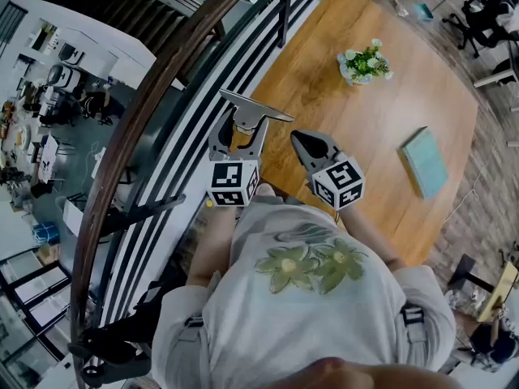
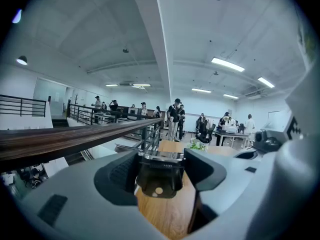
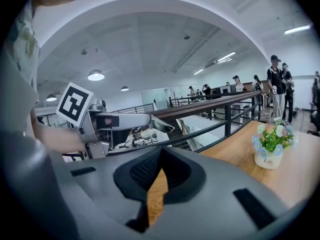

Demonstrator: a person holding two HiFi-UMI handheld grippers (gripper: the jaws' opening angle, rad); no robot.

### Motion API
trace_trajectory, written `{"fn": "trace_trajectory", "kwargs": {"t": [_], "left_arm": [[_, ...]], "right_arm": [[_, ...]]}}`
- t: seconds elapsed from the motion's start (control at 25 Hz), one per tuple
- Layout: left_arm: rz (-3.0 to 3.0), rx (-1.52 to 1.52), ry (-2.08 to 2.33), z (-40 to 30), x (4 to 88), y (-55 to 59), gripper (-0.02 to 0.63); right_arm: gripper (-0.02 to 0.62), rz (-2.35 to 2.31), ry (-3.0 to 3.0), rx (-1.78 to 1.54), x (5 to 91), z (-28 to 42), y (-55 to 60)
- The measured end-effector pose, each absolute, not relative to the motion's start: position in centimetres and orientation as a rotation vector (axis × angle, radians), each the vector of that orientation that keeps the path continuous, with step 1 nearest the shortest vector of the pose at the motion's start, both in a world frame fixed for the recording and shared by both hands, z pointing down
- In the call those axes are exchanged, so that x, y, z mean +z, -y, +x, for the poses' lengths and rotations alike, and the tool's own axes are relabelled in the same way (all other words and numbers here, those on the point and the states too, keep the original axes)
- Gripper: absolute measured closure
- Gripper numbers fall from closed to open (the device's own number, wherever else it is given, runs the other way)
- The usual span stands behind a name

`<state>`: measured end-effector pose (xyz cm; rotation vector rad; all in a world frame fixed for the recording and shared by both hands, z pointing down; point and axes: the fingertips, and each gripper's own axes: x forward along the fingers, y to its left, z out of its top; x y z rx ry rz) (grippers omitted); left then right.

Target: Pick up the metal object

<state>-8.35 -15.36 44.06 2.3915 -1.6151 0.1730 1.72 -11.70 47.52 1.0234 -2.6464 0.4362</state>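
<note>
Metal object point(image 1: 253, 110) clamped between left gripper point(image 1: 242, 133) jaws, held over table point(image 1: 365, 132) left edge, beside railing point(image 1: 154, 87). Right gripper point(image 1: 298, 140) just beside, jaws together, empty. Flower pot point(image 1: 364, 63) near far edge; teal book point(image 1: 425, 162) near right edge.

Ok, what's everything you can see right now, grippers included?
table: one, light wood, right of the railing
metal object: one, silver, held between the left gripper's jaws
flower pot: one, white with green plant, far end of table
book: one, teal, flat on table's right side
railing: one, brown rail on black bars, along table's left edge
people: several, standing far off in the hall
left gripper: one, grey, shut on metal object
right gripper: one, grey, shut, empty
</note>
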Motion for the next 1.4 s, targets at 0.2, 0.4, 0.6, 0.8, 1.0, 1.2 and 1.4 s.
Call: {"fn": "trace_trajectory", "kwargs": {"t": [0.2, 0.4, 0.6, 0.8, 1.0, 1.2, 1.4], "left_arm": [[2.397, 0.153, 1.622, -8.4, 43.5, 15.1, 0.308], [2.394, 0.143, 1.628, -8.5, 43.2, 14.8, 0.310], [2.398, 0.143, 1.622, -8.3, 43.2, 14.5, 0.310], [2.399, 0.139, 1.622, -8.1, 43.3, 14.4, 0.311], [2.396, 0.130, 1.623, -7.8, 43.1, 14.3, 0.312], [2.401, 0.128, 1.626, -8.0, 42.9, 13.8, 0.313], [2.400, 0.129, 1.628, -8.1, 42.9, 13.5, 0.313]], "right_arm": [[0.589, 1.011, 2.651, 0.427, 47.5, 1.6, 11.5], [0.589, 0.947, 2.671, 0.378, 47.1, 0.7, 10.9], [0.589, 0.937, 2.667, 0.356, 47.0, 0.6, 10.4], [0.589, 0.941, 2.668, 0.351, 47.0, 0.8, 10.3], [0.589, 0.943, 2.666, 0.346, 46.9, 1.1, 10.3], [0.589, 0.938, 2.669, 0.343, 47.0, 0.8, 9.9], [0.591, 0.930, 2.669, 0.334, 46.8, 0.6, 9.5]]}}
